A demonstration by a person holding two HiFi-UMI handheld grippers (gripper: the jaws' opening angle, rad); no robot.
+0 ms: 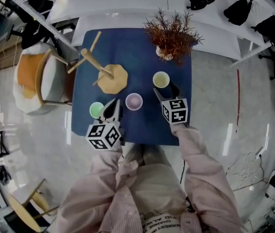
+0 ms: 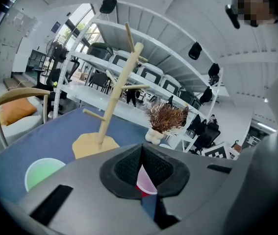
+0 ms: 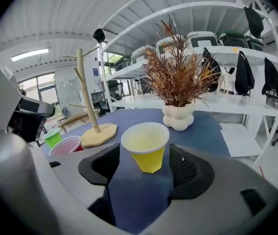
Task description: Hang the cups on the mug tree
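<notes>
On dark blue tabletop (image 1: 137,47): pale wooden mug tree (image 1: 112,77), upright, left of centre, pegs bare. Nearer the person, left to right: green plastic cup (image 1: 96,110), pink plastic cup (image 1: 134,101), yellow plastic cup (image 1: 161,79), all standing mouth up, apart from the tree. Left hand-held gripper (image 1: 114,106) pinched narrow on nothing, tips between green and pink cups. Right hand-held gripper (image 1: 158,92) spread wide, yellow cup framed just ahead of its jaws (pads not touching it). Dried reddish plant in white vase (image 1: 172,35) at far right corner.
</notes>
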